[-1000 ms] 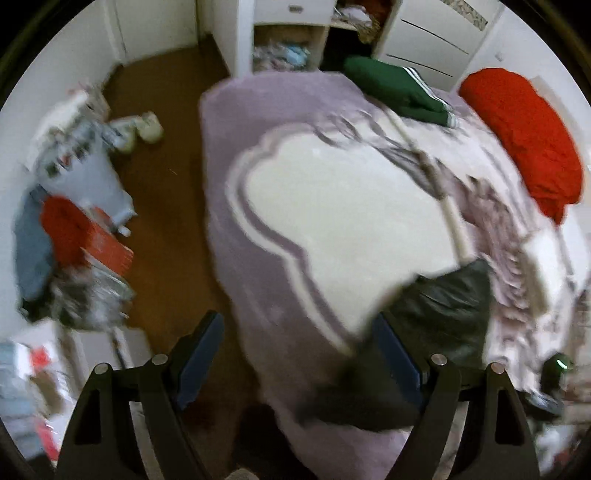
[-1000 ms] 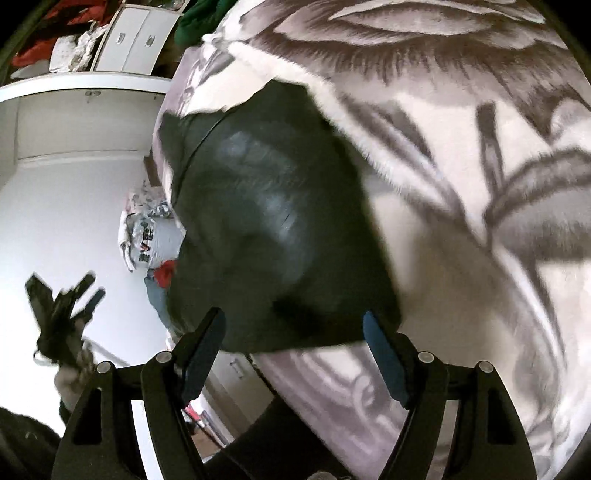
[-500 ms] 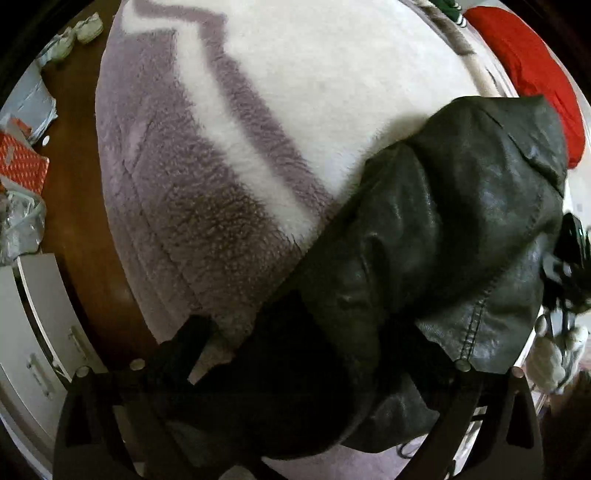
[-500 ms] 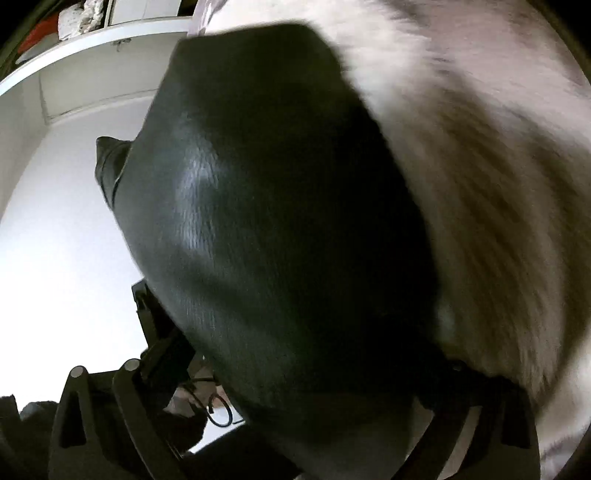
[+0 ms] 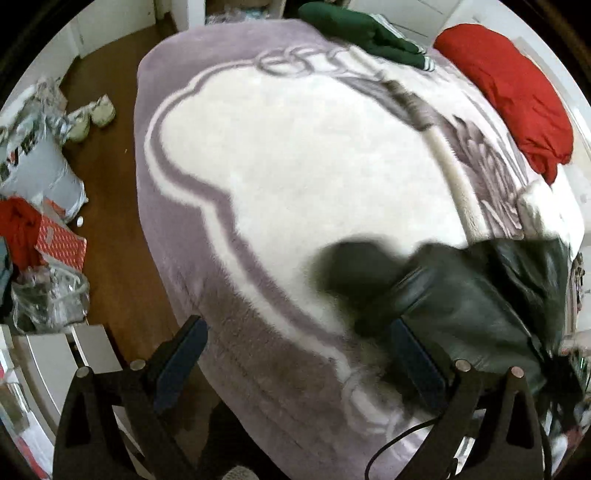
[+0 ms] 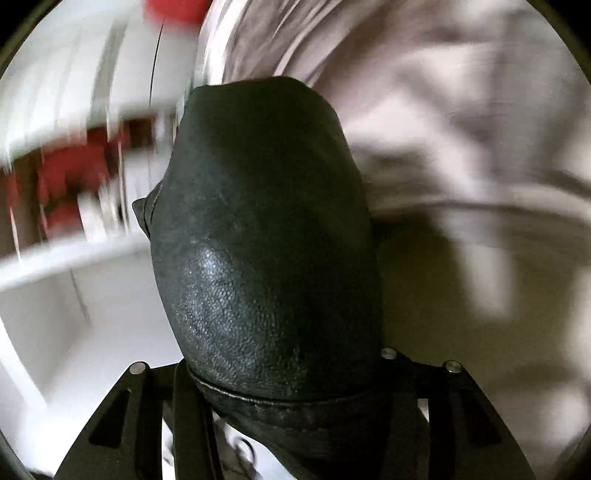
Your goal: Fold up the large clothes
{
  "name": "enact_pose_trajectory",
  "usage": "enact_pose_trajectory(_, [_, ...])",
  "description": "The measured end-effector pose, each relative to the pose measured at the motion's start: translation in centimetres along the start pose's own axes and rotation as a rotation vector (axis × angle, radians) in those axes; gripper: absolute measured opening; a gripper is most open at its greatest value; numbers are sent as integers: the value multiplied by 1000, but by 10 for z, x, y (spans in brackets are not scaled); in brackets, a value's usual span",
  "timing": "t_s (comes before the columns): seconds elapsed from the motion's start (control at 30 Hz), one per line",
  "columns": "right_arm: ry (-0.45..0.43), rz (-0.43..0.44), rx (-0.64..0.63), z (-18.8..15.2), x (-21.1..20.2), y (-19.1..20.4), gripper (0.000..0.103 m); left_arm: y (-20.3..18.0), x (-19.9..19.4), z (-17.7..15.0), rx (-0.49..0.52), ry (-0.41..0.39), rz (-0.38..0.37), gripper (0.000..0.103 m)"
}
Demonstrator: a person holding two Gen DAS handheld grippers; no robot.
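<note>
A black leather jacket (image 5: pixel 469 295) lies at the near right corner of the bed, on a purple and white blanket (image 5: pixel 295 166). My left gripper (image 5: pixel 295 354) is open and empty above the blanket, its right finger next to the jacket's edge. In the right wrist view the jacket (image 6: pixel 266 240) fills the middle and bulges up between the jaws. My right gripper (image 6: pixel 284 391) is shut on the jacket's seamed edge; its fingertips are hidden under the leather.
A folded green garment (image 5: pixel 362 29) and a red garment (image 5: pixel 517 92) lie at the bed's far side. Bags, shoes and a red box (image 5: pixel 59 243) clutter the wooden floor on the left. White drawers (image 5: pixel 48 365) stand near left.
My left gripper let go of the jacket and pulled back up above the bed. My right gripper closed on the jacket and is swinging it; the background is blurred.
</note>
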State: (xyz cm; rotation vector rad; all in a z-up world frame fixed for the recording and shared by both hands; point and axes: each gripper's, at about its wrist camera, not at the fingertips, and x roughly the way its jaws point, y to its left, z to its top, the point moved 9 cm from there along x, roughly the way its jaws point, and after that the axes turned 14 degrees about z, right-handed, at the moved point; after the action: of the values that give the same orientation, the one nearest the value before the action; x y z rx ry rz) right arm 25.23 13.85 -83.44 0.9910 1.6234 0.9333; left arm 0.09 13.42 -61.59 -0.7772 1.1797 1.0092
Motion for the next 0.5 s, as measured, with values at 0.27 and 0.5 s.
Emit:
enact_pose_trajectory(0.27, [9, -203, 246, -36, -63, -94, 82, -83, 27, -54, 166, 105, -99, 103])
enact_pose_trajectory(0.5, [-12, -421, -58, -11, -97, -15, 82, -169, 9, -75, 282, 68, -159, 103])
